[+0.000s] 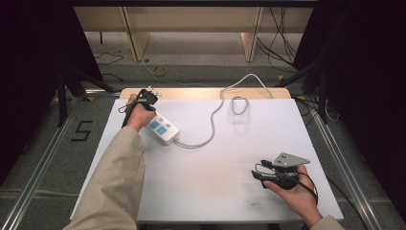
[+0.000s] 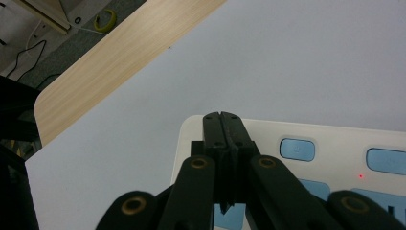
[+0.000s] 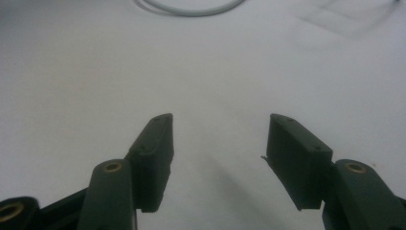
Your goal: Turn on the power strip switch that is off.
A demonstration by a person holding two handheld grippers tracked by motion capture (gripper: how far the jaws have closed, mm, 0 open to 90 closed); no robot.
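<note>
While the left tool (image 2: 223, 117) presses, jaws together, on the power strip (image 1: 161, 128), the right tool (image 3: 219, 143) gapes wide. It hovers over bare tabletop (image 1: 215, 172).

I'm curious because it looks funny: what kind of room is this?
Probably a lab or recording room: black curtains at the sides, loose cables on the grey floor, and a white-topped table inside a metal frame.

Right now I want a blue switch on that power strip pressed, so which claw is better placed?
Left. The left claw is shut, over the power strip, near its blue switches. The right claw is open, far off over the bare white table.
</note>
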